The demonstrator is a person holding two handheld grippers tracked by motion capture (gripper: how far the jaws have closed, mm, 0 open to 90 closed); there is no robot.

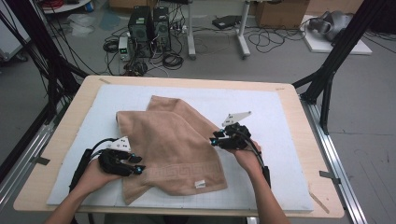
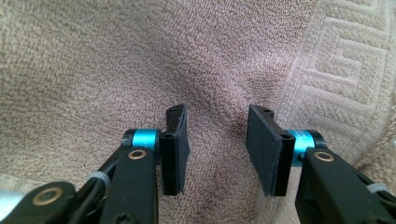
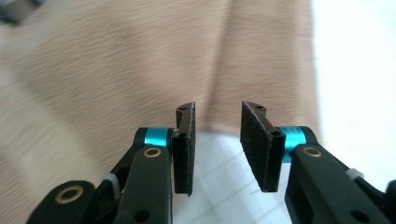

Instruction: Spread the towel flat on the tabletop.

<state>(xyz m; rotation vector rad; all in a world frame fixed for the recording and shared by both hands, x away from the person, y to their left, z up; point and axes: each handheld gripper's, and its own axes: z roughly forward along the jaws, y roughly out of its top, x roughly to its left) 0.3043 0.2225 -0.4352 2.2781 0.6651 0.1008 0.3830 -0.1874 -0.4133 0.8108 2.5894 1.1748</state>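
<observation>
The left gripper (image 1: 138, 164) is sitting with its jaws partly open, and nothing is caught between them. In the left gripper view its two black pads (image 2: 176, 149) are hovering right over the tan towel (image 1: 170, 144), with bare cloth showing in the gap. The right gripper (image 1: 214, 138) is partly open too and is holding nothing. In the right gripper view its pads (image 3: 185, 149) are pointing at the towel's edge, with some white mat (image 3: 224, 186) showing under them. That view is blurry, so I cannot tell if a pad is brushing the cloth.

The towel is lying crumpled and partly folded in the middle of the mat (image 1: 289, 140). The left gripper is at the towel's near left side, close to the patterned band (image 1: 187, 169). The right gripper is at the towel's right edge. A small white tag (image 1: 200, 183) is sitting by the towel's near corner. The wooden table (image 1: 70, 121) is showing all around the mat.

Things could go wrong from here. The left gripper is over the flat middle of the cloth, not an edge, so closing there might pinch a thick bunch or two layers at once. The right gripper might close on the mat or on air if it is coming in too low at the edge. If one side grabs and the other misses, the towel may twist or drag across the mat.
</observation>
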